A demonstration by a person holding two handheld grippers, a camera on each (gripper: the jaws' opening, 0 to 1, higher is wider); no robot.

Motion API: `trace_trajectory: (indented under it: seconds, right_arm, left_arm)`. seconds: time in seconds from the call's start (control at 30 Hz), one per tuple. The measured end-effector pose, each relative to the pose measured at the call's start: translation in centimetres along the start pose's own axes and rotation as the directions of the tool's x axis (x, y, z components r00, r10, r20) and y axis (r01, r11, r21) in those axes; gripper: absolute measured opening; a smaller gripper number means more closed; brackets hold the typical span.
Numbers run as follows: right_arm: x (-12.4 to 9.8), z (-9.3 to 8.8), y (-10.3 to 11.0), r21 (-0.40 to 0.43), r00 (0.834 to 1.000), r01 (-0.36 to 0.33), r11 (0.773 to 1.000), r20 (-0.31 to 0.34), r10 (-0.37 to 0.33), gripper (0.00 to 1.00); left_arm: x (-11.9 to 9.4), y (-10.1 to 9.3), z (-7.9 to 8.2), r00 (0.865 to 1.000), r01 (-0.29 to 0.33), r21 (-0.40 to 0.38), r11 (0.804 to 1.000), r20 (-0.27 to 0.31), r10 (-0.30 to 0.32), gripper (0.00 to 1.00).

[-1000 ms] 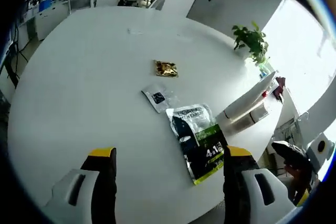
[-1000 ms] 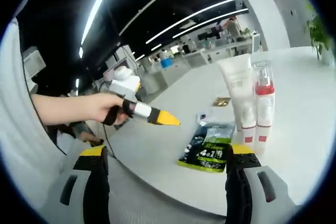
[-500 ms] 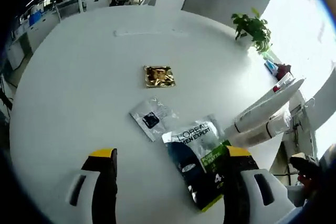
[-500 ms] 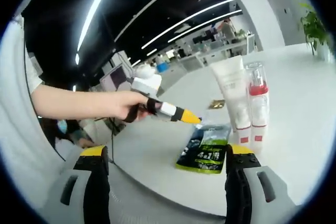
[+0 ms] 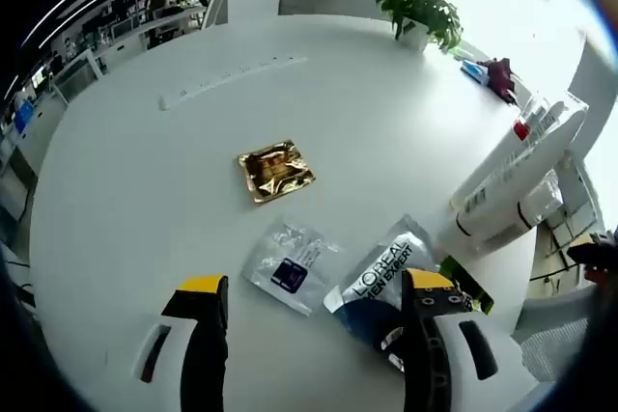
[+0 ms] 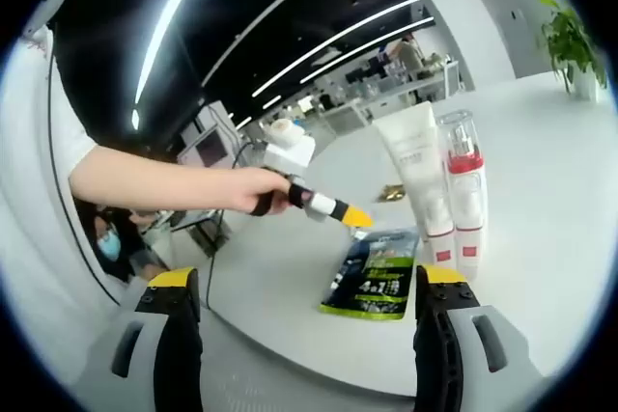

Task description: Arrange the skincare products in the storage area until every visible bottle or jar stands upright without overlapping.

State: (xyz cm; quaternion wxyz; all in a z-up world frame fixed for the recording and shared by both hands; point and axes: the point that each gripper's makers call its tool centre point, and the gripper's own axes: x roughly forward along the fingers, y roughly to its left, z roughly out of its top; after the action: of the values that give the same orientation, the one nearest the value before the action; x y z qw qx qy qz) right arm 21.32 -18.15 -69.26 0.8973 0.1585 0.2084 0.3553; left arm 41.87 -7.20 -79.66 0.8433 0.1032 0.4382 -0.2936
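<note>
A white tube (image 6: pixel 417 183) and a clear bottle with a red collar (image 6: pixel 463 192) stand upright side by side on the round white table (image 6: pixel 550 190). In the left gripper view the same tube (image 5: pixel 521 166) and bottle (image 5: pixel 537 207) lean across the right side. A dark sachet pack with a green corner (image 5: pixel 386 282) lies flat just ahead of my left gripper (image 5: pixel 314 335), which is open above the table. A small silver sachet (image 5: pixel 290 265) and a gold sachet (image 5: pixel 275 170) lie beyond. My right gripper (image 6: pixel 304 335) is open, off the table's edge. The left gripper (image 6: pixel 319 206) hovers over the pack (image 6: pixel 375 274).
A potted plant (image 5: pixel 420 9) stands at the far rim, with small red and blue items (image 5: pixel 488 72) near it. A white strip (image 5: pixel 232 74) lies across the far tabletop. A person's arm (image 6: pixel 164 180) holds the left gripper. Office desks fill the background.
My left gripper has moved forward over the table, so the sachets now sit closer and lower in its view. In the right gripper view it has advanced toward the tube.
</note>
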Motion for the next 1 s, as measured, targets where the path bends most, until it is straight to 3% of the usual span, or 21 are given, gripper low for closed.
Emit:
trace_trajectory:
  seconds: [0.13, 0.33, 0.6, 0.7, 0.83, 0.9, 0.93, 1.0]
  right_arm:
    - [0.0, 0.0, -0.2, 0.011, 1.0, 0.008, 1.0, 0.003, -0.008, 0.91]
    - [0.1, -0.1, -0.4, 0.022, 1.0, 0.014, 1.0, -0.001, -0.014, 0.91]
    - [0.1, -0.1, -0.6, 0.034, 1.0, 0.021, 0.999, -0.001, -0.021, 0.9]
    - [0.1, -0.2, -0.7, 0.035, 1.0, 0.024, 0.999, -0.004, -0.024, 0.9]
    - [0.1, -0.2, -0.8, 0.038, 1.0, 0.026, 0.999, -0.005, -0.025, 0.9]
    - [0.1, -0.3, -0.8, 0.037, 1.0, 0.026, 0.999, -0.007, -0.026, 0.9]
    - [0.1, -0.3, -0.8, 0.036, 1.0, 0.026, 0.999, -0.008, -0.026, 0.9]
    - [0.1, -0.3, -0.8, 0.036, 1.0, 0.027, 0.999, -0.008, -0.027, 0.9]
  left_arm:
    - [0.9, 0.4, 0.4, 0.998, 0.029, 0.123, 0.992, -0.055, -0.022, 0.65]
    - [2.4, 1.3, 0.0, 0.991, 0.075, 0.175, 0.982, -0.125, -0.053, 0.64]
    - [3.2, 1.3, -0.3, 0.987, 0.088, 0.173, 0.981, -0.147, -0.062, 0.57]
    - [3.6, 1.9, -0.7, 0.986, 0.057, 0.193, 0.98, -0.166, -0.025, 0.56]
    - [3.7, 1.9, -0.4, 0.987, 0.072, 0.194, 0.978, -0.157, -0.041, 0.54]
    - [3.8, 2.3, -0.5, 0.986, 0.06, 0.226, 0.972, -0.167, -0.022, 0.5]
    - [3.8, 2.2, -0.3, 0.988, 0.067, 0.272, 0.96, -0.151, -0.027, 0.5]
    - [3.5, 1.8, -0.6, 0.987, 0.064, 0.245, 0.967, -0.161, -0.025, 0.49]
